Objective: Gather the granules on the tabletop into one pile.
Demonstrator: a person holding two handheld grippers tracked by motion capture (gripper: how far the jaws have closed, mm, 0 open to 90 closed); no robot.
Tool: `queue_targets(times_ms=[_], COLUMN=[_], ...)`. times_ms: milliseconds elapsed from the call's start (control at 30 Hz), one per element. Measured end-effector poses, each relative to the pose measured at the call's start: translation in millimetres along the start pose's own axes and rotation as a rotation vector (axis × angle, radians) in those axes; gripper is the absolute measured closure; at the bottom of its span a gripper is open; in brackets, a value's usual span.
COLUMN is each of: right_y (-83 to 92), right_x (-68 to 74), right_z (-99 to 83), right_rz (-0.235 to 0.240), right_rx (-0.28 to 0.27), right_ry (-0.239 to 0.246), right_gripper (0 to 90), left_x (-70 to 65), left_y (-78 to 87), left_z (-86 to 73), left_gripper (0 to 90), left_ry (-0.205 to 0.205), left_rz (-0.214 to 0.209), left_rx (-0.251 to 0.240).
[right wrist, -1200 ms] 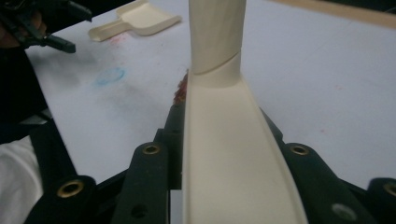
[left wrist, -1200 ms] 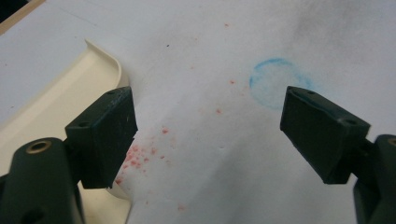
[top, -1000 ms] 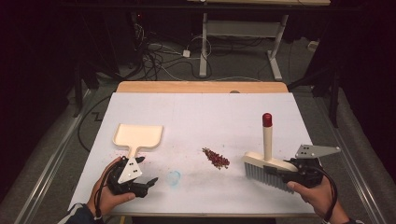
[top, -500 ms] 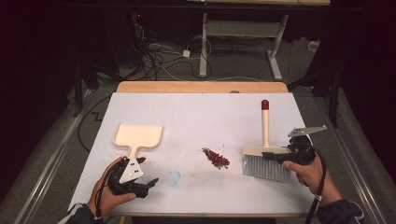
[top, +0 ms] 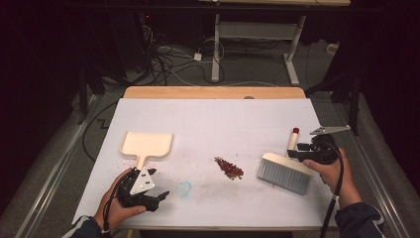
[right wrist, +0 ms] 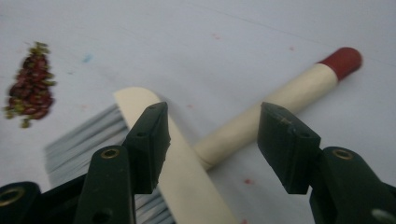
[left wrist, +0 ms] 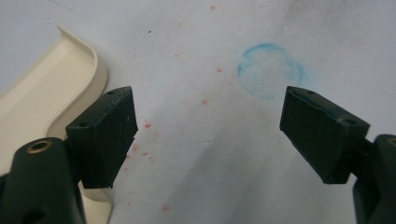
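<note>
**Brush lying flat, right jaws parted over its handle**

Right gripper [top: 303, 151]: jaws apart, having just been opening; in the right gripper view [right wrist: 212, 142] the brush handle [right wrist: 275, 107] runs through the gap between them and neither pad presses on it. The brush [top: 283, 171] lies flat on the white table cover [top: 218, 124], grey bristles [right wrist: 84, 140] toward the pile, red handle tip [top: 295, 131] pointing away from the person.

Left gripper [top: 156, 197]: jaws wide apart and empty, held low near the front edge. In the left gripper view [left wrist: 208, 135] they frame bare cover with a faint blue ring [left wrist: 270, 71] (a stain, with red specks scattered around).

Cream dustpan [top: 146, 145] lies flat just beyond the left gripper, its handle pointing toward it.

Debris pile [top: 229, 167] (dark red and green bits) sits between dustpan and brush, just left of the bristles, touching neither.
</note>
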State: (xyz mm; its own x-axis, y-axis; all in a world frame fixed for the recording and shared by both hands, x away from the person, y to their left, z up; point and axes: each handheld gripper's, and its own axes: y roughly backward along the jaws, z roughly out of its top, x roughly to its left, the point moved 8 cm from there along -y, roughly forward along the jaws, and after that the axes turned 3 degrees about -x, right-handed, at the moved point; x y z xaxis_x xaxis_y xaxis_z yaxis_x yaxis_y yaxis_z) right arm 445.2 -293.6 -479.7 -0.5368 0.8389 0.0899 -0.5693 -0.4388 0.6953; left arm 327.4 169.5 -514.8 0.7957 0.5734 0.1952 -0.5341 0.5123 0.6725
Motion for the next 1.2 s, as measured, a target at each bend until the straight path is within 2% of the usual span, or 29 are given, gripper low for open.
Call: queue_targets(times_ms=[67, 133, 233, 267, 367, 433, 467, 533, 600, 700, 767, 833, 900, 1033, 1200], right_y=[-5.0, -11.1, -23.2, -25.3, -29.9, -34.6, -36.0, -34.5, -27.7, -23.4, -27.5, -32.5, -36.6, -43.0, -40.2], right_x=[-5.0, -9.5, -17.3, -18.5, -18.9, -17.7, -18.1, -17.9, -19.8, -21.3, -21.9, -23.5, -21.3, -17.8, -16.2], right_z=[-2.0, -2.0, -3.2, -0.8, 4.3, 5.6, 6.6, 7.7, 6.1, -1.3, -6.5, -8.0, -6.9, -6.7, -4.3], right_rz=[-0.060, -0.103, -0.185, -0.186, -0.199, -0.197, -0.220, -0.231, -0.262, -0.214, -0.194, -0.215, -0.197, -0.220, -0.207], right_rx=[0.022, 0.024, 0.058, 0.040, 0.035, 0.028, 0.032, 0.033, 0.031, 0.032, 0.063, 0.076, 0.073, 0.095, 0.074], right_ry=[0.024, 0.006, 0.007, 0.000, 0.014, 0.017, 0.033, 0.045, 0.061, 0.032, 0.032, 0.038, 0.033, 0.065, 0.072], right_gripper=[49.1, 61.0, 74.9, 76.0, 75.8, 70.9, 71.3, 73.8, 79.1, 89.0, 90.0, 90.0, 90.0, 87.2, 87.2], left_x=[-0.8, -1.3, -1.6, -1.5, -1.4, -1.7, -1.9, -2.4, -2.2, -1.0, -1.4, -3.0, -3.8, -2.6, -2.3], left_y=[-0.9, -1.7, -2.0, -2.2, -2.5, -3.2, -3.3, -2.5, -1.2, -1.8, -2.5, -2.7, -2.8, -2.9, -2.0], left_z=[-0.1, -0.2, -0.3, -0.5, -0.7, -1.0, -1.0, -0.4, -0.4, -1.0, -0.3, 0.7, 1.0, 0.6, 0.1], left_gripper=[17.9, 17.9, 17.9, 17.9, 17.9, 17.9, 17.9, 17.9, 17.9, 17.9, 17.9, 17.9, 17.9, 17.9, 17.9], left_ry=[0.000, -0.005, -0.006, -0.005, -0.003, -0.003, -0.004, -0.009, -0.011, -0.006, -0.008, -0.017, -0.017, -0.012, -0.011], left_rz=[-0.003, -0.004, -0.007, -0.007, -0.009, -0.011, -0.010, -0.011, -0.007, -0.008, -0.010, -0.012, -0.014, -0.011, -0.010], left_rx=[0.004, 0.007, 0.009, 0.009, 0.008, 0.013, 0.014, 0.010, 0.006, 0.007, 0.008, 0.007, 0.005, 0.006, 0.005])
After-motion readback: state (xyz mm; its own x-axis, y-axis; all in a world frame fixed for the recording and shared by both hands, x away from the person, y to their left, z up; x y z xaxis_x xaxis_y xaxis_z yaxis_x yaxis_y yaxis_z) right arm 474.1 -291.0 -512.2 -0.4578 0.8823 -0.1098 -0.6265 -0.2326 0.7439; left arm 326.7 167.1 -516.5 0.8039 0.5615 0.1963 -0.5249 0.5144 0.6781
